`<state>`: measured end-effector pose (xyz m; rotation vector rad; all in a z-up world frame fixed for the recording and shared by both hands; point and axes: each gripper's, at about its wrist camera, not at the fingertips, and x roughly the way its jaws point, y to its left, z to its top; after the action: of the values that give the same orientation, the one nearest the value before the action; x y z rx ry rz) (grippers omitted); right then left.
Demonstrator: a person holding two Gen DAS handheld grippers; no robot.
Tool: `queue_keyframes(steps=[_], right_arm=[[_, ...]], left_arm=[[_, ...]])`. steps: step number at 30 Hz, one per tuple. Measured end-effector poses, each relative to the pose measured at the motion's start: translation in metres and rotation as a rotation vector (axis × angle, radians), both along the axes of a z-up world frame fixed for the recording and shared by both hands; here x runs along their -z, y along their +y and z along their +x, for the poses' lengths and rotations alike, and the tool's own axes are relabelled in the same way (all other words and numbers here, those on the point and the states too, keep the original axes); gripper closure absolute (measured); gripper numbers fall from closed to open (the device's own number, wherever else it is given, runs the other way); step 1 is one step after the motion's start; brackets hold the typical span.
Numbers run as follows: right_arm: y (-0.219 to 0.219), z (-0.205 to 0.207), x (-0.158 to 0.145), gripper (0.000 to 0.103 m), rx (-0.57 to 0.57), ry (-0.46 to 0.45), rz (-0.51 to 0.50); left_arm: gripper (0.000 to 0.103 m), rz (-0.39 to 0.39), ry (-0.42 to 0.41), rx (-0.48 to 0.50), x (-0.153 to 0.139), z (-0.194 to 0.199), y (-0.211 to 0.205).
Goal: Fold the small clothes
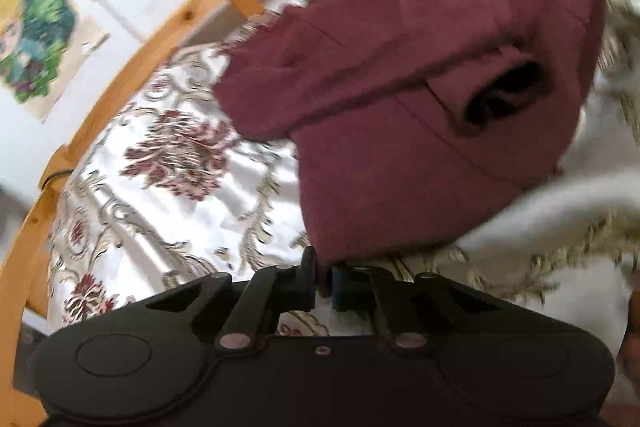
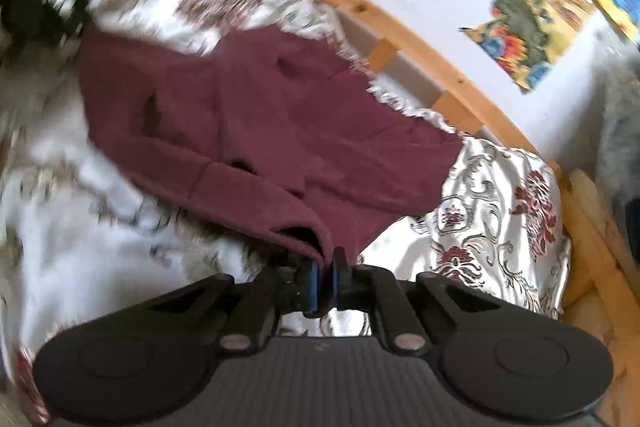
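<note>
Both grippers' fingers (image 1: 309,277) clamped on maroon garment (image 1: 400,99) edges, left gripper (image 1: 323,281), right gripper (image 2: 325,277)

A bed with a pale wooden slatted frame (image 1: 120,67) carries a white satin bedspread (image 1: 180,187) patterned with dark red flowers and grey-gold scrolls. A maroon garment (image 1: 400,107) lies spread flat on the bedspread, just ahead of the claw, its near edge reaching the fingertips.

Left tongs (image 1: 323,277) pinch the near edge of a maroon garment (image 1: 420,87) spread on a floral bedspread (image 1: 168,163), a wooden bed rail (image 1: 132,55) curving along the white wall.
</note>
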<state>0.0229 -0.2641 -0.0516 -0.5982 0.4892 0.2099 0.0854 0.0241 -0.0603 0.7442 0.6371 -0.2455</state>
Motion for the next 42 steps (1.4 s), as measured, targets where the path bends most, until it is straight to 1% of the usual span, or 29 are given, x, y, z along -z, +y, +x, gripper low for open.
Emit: queue_keyframes(steps=[2, 6, 9, 14, 19, 21, 23, 26, 29, 32, 34, 37, 40, 42], right_arm=[[-0.007, -0.001, -0.012, 0.095, 0.013, -0.003, 0.06], [-0.017, -0.012, -0.031, 0.096, 0.025, -0.034, 0.126], [-0.025, -0.028, -0.048, 0.096, 0.029, -0.032, 0.166], [-0.03, -0.072, -0.076, 0.096, 0.011, -0.012, 0.211], [-0.026, -0.122, -0.101, 0.096, -0.03, -0.009, 0.203], [-0.025, -0.132, -0.109, 0.096, -0.037, -0.024, 0.194], [-0.024, -0.131, -0.113, 0.096, -0.035, -0.041, 0.198], [-0.026, -0.112, -0.113, 0.096, -0.019, -0.084, 0.21], [-0.036, -0.077, -0.11, 0.096, 0.026, -0.139, 0.238], [-0.048, -0.036, -0.104, 0.096, 0.088, -0.19, 0.259], [-0.055, -0.009, -0.098, 0.096, 0.12, -0.215, 0.255], [-0.064, 0.035, -0.089, 0.096, 0.173, -0.223, 0.274], [-0.073, 0.079, -0.078, 0.096, 0.218, -0.211, 0.303], [-0.079, 0.106, -0.069, 0.096, 0.237, -0.186, 0.327]], left_arm=[[0.097, -0.057, -0.029, -0.032, -0.012, -0.002, 0.004], [0.097, -0.172, -0.071, -0.07, -0.04, -0.016, 0.015], [0.097, -0.273, -0.063, -0.089, -0.065, -0.03, 0.03], [0.097, -0.401, -0.038, -0.104, -0.102, -0.067, 0.053], [0.097, -0.449, -0.021, -0.097, -0.128, -0.106, 0.064], [0.097, -0.45, -0.025, -0.091, -0.136, -0.115, 0.063], [0.097, -0.437, -0.042, -0.082, -0.145, -0.115, 0.058], [0.097, -0.451, -0.045, -0.105, -0.156, -0.092, 0.049], [0.097, -0.465, -0.043, -0.161, -0.165, -0.055, 0.037], [0.097, -0.438, -0.041, -0.212, -0.169, -0.011, 0.023], [0.097, -0.424, -0.034, -0.243, -0.169, 0.019, 0.015], [0.097, -0.405, -0.026, -0.263, -0.164, 0.064, 0.003], [0.097, -0.372, -0.008, -0.289, -0.148, 0.11, -0.015], [0.097, -0.357, 0.009, -0.31, -0.135, 0.135, -0.024]])
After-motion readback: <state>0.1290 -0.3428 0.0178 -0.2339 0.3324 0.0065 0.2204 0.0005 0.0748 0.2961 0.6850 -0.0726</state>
